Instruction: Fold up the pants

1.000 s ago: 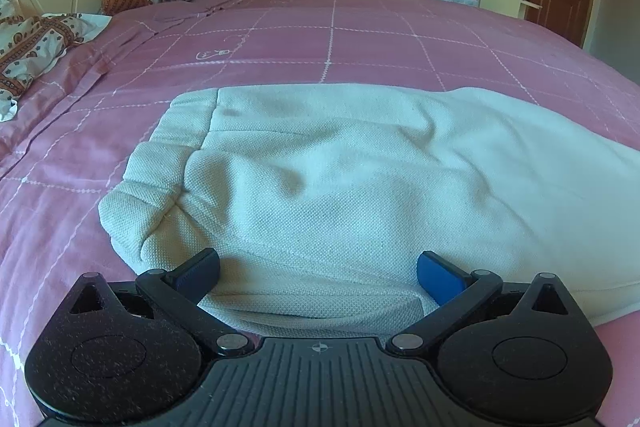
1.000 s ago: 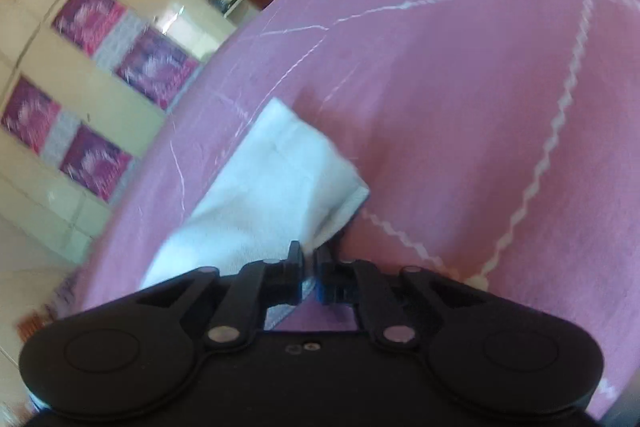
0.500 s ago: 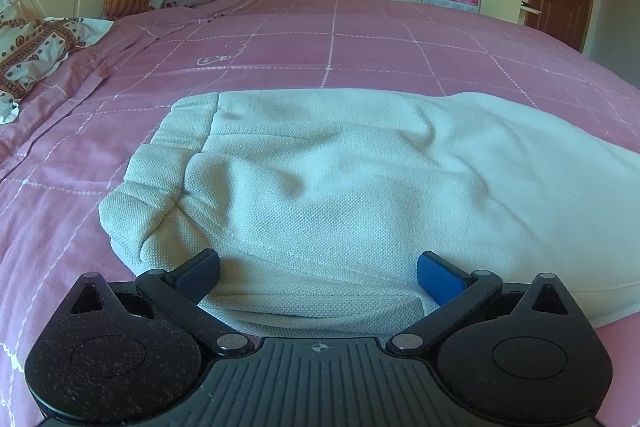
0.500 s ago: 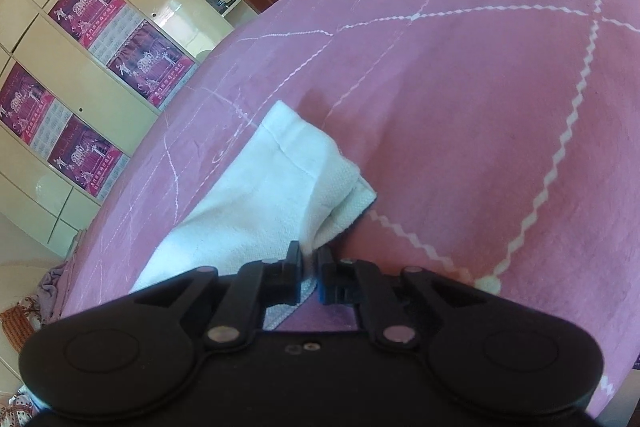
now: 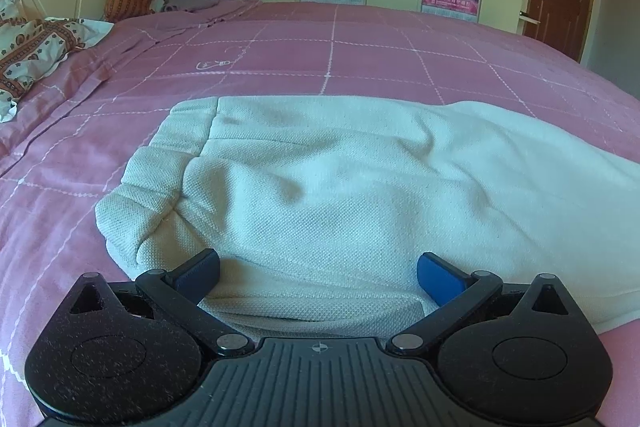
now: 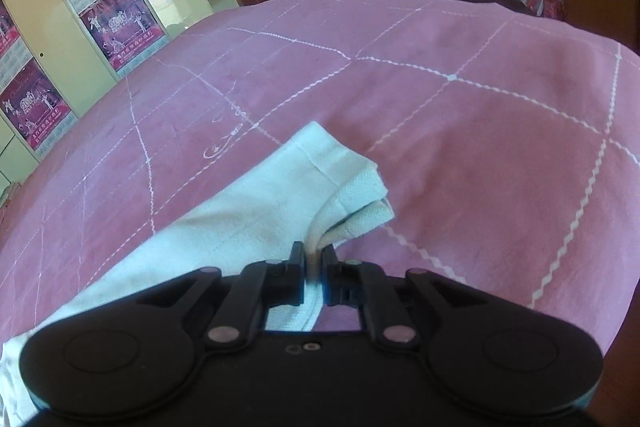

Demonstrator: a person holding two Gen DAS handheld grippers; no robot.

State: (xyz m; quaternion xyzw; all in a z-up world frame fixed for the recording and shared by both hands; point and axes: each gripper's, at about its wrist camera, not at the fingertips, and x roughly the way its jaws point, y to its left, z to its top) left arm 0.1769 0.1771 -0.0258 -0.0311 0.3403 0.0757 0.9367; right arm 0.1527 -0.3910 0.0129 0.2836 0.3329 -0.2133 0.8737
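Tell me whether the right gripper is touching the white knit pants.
Touching. The right wrist view shows the right gripper with its jaws nearly shut, pinching a fold at the leg end of the white knit pants, the cloth rising off the pink bedspread.

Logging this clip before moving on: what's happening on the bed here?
A person with two handheld grippers is folding a pair of white knit pants on a pink checked bedspread. The right gripper is shut on the cuff end of a pant leg, the cloth bunched between its fingers. The left gripper is open at the waistband end, fingers straddling the fabric edge without pinching it.
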